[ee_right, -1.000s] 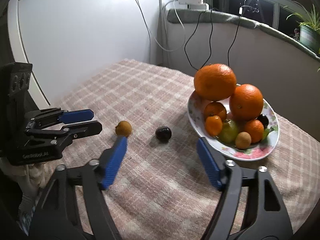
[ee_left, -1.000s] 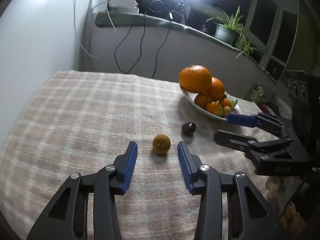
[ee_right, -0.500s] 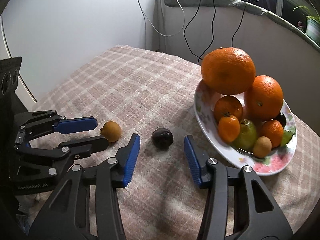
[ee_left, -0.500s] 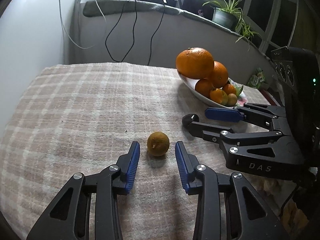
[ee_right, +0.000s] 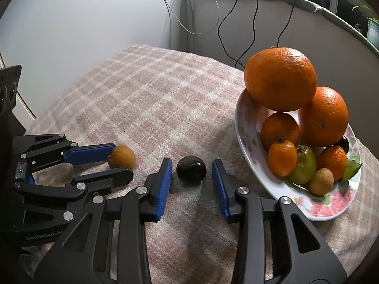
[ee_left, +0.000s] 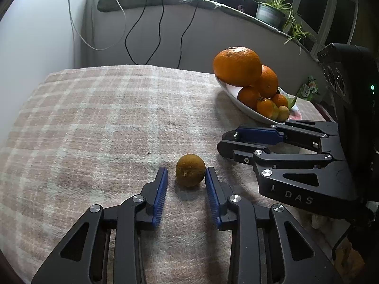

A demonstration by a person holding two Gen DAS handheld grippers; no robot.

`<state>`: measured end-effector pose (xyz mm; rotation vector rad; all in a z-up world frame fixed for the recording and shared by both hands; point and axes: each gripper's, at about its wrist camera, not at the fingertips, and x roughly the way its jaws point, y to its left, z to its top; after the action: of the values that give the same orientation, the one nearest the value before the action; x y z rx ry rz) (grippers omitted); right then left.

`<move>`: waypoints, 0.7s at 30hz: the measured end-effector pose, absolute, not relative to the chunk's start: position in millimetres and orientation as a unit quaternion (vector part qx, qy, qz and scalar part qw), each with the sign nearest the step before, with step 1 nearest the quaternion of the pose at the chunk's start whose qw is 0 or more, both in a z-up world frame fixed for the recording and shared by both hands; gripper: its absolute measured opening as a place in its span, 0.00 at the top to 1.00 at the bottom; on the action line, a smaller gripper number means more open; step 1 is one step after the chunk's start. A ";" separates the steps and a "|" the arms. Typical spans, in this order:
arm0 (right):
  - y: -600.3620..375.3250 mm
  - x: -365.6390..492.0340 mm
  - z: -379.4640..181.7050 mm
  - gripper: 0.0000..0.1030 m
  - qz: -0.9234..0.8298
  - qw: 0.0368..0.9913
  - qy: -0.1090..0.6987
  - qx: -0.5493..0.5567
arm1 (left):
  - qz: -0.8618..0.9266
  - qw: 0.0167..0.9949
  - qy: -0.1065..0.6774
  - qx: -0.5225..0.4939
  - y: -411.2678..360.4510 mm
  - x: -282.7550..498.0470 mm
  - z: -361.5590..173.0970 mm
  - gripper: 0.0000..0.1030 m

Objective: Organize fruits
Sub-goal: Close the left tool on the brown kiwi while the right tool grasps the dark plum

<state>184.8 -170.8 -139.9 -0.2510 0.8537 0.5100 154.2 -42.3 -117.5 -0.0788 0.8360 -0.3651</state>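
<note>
On the checked cloth lies a small brownish-orange fruit (ee_left: 190,174), set between the blue pads of my left gripper (ee_left: 186,170). The jaws are closing; the right pad looks nearly against the fruit and a gap stays on the left. A dark, almost black fruit (ee_right: 191,170) sits between the pads of my right gripper (ee_right: 192,162), whose jaws are also closing, with small gaps on both sides. The flowered plate (ee_right: 241,127) to the right holds a big orange (ee_right: 280,78) stacked on several smaller fruits. The two grippers are side by side, the right gripper (ee_left: 227,139) close beside the left.
Black and white cables (ee_left: 161,30) hang down the wall behind the table. A potted plant (ee_left: 272,11) stands on the ledge at the back right. The checked cloth (ee_left: 106,118) stretches bare to the left and back, up to the white wall.
Both grippers have come forward and down, so each fruit now lies between a pair of pads. Both sets of jaws have narrowed, the right ones by much more.
</note>
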 end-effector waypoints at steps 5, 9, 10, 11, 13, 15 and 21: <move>-170.1 184.9 -141.0 0.71 0.244 0.871 0.409 -0.119 | -0.173 0.898 0.403 -0.037 -43.3 155.3 -118.3 0.72; -171.4 185.4 -141.0 0.75 0.246 0.871 0.408 -0.119 | -0.172 0.899 0.401 -0.040 -42.0 155.3 -118.6 0.75; -172.0 185.8 -141.2 0.75 0.246 0.871 0.408 -0.119 | -0.172 0.899 0.400 -0.042 -41.3 155.0 -118.6 0.76; -172.4 186.1 -141.2 0.75 0.246 0.871 0.408 -0.118 | -0.172 0.899 0.399 -0.043 -40.6 154.8 -118.6 0.77; -173.0 186.7 -141.4 0.75 0.247 0.872 0.408 -0.116 | -0.173 0.900 0.398 -0.046 -39.9 154.3 -118.5 0.77; -173.8 186.9 -141.2 0.75 0.247 0.873 0.406 -0.112 | -0.173 0.900 0.397 -0.046 -39.9 154.2 -118.5 0.77; -180.3 185.2 -137.2 0.76 0.247 0.878 0.398 -0.098 | -0.176 0.901 0.393 -0.050 -38.4 152.3 -116.6 0.78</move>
<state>185.2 -180.3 -137.2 -0.2038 0.8296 0.5158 152.3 -38.4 -116.6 -0.1038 0.8137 -0.3634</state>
